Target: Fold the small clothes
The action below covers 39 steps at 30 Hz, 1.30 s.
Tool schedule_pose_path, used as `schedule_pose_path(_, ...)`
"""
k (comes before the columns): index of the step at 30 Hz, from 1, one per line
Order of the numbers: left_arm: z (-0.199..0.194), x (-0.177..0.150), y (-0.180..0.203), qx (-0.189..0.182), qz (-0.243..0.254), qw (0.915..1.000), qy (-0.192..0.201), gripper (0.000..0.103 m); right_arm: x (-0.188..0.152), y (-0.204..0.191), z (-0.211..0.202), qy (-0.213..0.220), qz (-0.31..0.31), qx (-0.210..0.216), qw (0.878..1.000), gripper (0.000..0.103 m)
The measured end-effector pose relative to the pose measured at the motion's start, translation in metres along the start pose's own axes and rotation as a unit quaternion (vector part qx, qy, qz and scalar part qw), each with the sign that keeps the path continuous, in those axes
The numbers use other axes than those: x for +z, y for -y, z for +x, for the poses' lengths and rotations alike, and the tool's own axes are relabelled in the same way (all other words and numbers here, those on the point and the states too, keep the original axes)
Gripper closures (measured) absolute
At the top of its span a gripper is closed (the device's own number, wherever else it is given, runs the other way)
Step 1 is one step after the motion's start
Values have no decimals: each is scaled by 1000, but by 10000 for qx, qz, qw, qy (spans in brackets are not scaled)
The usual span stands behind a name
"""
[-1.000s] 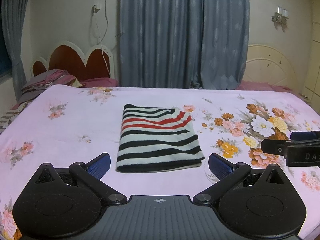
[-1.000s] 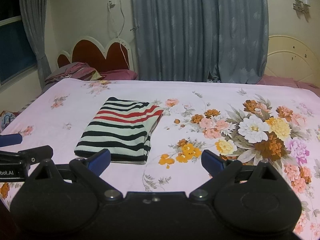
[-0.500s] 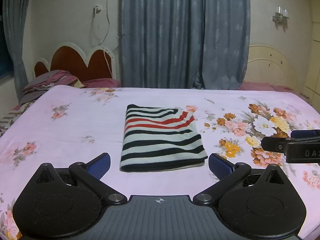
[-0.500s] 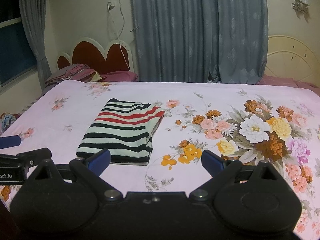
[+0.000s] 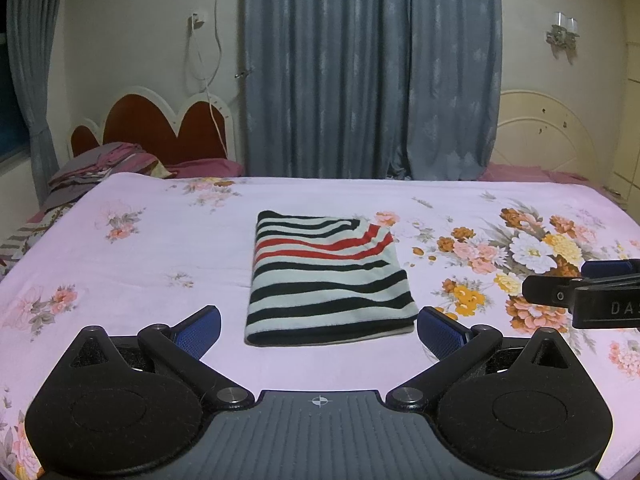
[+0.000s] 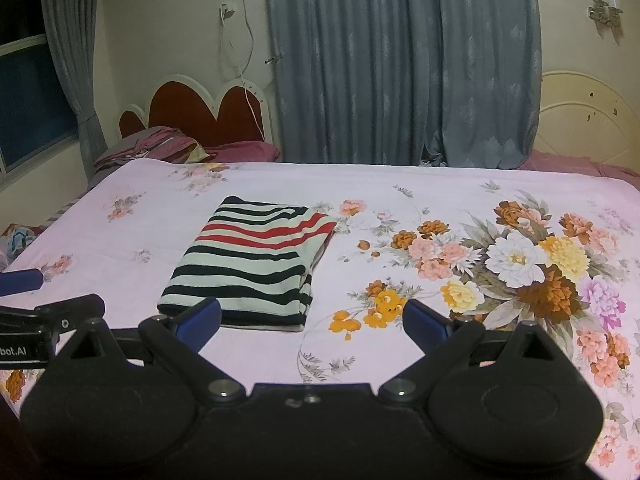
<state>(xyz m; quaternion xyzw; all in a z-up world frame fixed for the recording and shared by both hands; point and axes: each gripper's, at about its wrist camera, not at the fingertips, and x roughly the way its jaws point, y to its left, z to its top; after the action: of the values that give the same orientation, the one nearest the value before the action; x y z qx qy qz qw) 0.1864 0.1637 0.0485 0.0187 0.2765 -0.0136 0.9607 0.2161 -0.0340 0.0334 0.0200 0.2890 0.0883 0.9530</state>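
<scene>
Since the earlier frames both grippers have been drawn slightly back and up, so the folded striped garment [image 5: 326, 280] is seen a little farther off, flat on the floral bedsheet [image 5: 140, 272]. The left gripper [image 5: 318, 330] is held spread wide, empty; the right gripper [image 6: 312, 320] likewise. The garment's layered side edge is shown only in the right wrist view. A blue curtain [image 5: 372, 68] and a red headboard [image 5: 160, 128] are seen behind; nothing is blocked.
</scene>
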Motion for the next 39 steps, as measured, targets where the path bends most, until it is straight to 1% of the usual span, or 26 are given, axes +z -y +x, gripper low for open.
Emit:
schedule_pose_path(19,4,1,1,-17,132,9999,8,0,-2,0,2,-22,31,9,10000,6)
schedule_pose_path(39,4,4,-1,-26,164,9998,58,0,1,0,4,-16,23,29,10000,6)
